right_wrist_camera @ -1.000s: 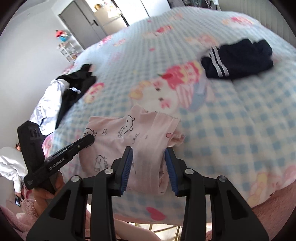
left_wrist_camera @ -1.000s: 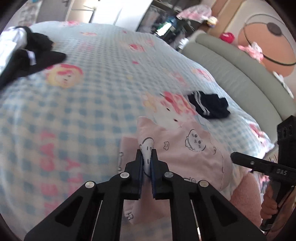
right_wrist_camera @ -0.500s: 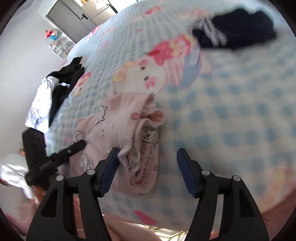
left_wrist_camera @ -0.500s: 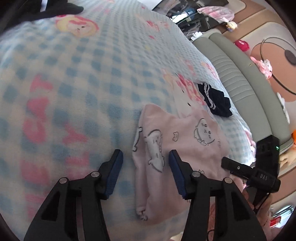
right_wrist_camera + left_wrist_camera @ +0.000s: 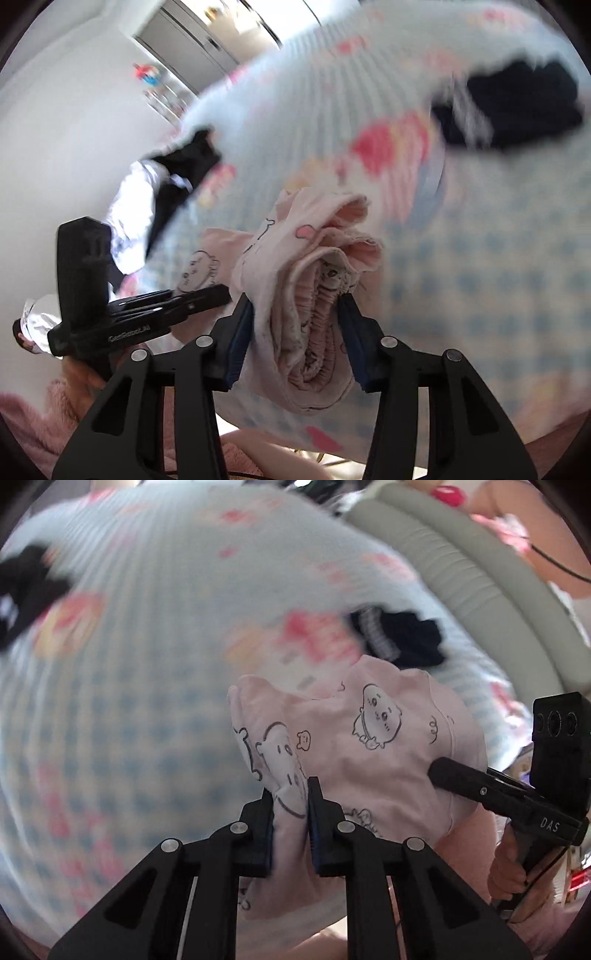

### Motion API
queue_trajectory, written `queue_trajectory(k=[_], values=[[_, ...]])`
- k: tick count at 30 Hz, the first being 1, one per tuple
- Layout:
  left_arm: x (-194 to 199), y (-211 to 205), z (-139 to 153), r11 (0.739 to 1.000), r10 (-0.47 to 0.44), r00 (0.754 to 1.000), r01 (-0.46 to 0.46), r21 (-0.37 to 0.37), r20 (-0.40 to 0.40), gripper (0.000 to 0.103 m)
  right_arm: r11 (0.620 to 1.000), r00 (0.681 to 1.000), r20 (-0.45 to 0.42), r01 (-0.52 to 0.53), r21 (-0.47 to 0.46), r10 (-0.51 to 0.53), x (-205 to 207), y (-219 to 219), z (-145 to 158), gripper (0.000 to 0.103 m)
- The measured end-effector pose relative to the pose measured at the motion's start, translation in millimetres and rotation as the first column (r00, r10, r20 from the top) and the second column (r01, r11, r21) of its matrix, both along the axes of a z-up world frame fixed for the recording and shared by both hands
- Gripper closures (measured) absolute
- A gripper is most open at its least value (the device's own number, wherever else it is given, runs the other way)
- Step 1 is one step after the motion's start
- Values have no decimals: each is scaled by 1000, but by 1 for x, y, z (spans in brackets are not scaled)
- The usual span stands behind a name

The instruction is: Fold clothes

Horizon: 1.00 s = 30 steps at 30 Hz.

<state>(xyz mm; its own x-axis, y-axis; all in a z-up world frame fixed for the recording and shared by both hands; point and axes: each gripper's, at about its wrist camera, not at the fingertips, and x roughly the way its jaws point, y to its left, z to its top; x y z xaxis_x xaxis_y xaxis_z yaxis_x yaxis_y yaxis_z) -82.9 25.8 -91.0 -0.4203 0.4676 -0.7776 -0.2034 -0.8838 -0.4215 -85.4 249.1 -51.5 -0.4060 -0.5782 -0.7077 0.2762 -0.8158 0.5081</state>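
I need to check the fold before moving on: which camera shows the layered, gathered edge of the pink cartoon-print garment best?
The right wrist view: the pink cartoon-print garment fills the gap of the right gripper, stacked folds facing the lens. The left wrist view shows only its flat printed top, pinched by the left gripper.

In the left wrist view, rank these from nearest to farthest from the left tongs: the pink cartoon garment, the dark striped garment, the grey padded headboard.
1. Pink cartoon garment: pinched between the left tongs, which have just been closing.
2. Dark striped garment: on the checked bedspread, beyond the pink one, up and right.
3. Grey padded headboard: farthest, curving along the bed's right edge.
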Motion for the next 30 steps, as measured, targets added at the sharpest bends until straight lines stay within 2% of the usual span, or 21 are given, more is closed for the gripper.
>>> queue_trajectory(k=[2,4,7,10,11,13,14,15,16,18,20,25,28,30], values=[[-25,24,15,999,-26,999,28,45,-36,87,999,998,-46,39,-9,-39,-12,28,25,56],[-69,64,25,997,-65,996,67,29,-68,87,997,995,-61,77,11,-76,-42,61,40,56],[-127,125,39,993,-115,992,116,20,-58,87,986,984,-119,140,90,-129,-89,109,69,57],[-160,162,40,992,-93,986,104,77,-136,84,973,960,-221,198,115,-170,-124,150,101,59],[-170,174,40,990,-83,983,100,97,-162,83,968,956,-233,211,134,-176,-133,158,103,61],[-190,187,14,998,-60,994,63,28,-90,82,951,951,-247,239,196,-188,-154,170,98,62],[-200,194,0,999,-46,998,46,-11,-51,83,942,954,-210,257,215,-212,-164,179,87,62],[-205,192,-11,999,-38,999,38,-2,12,84,937,959,-124,278,209,-257,-172,189,66,62],[-201,180,-15,998,-27,999,25,63,30,83,949,962,-53,274,157,-269,-171,194,48,62],[-185,157,-10,995,-8,1000,6,101,20,83,971,971,25,235,34,-236,-158,197,23,60],[-164,133,-8,994,16,999,-19,106,29,84,979,978,51,201,2,-201,-142,186,7,53],[-127,84,-12,991,49,996,-58,124,71,86,984,978,121,176,-25,-172,-114,155,-29,52],[-120,60,-30,989,83,991,-94,113,102,86,982,974,129,191,-11,-188,-104,147,-37,51],[-122,50,-48,981,83,983,-110,159,162,86,976,968,136,217,-18,-212,-101,146,-40,42]])
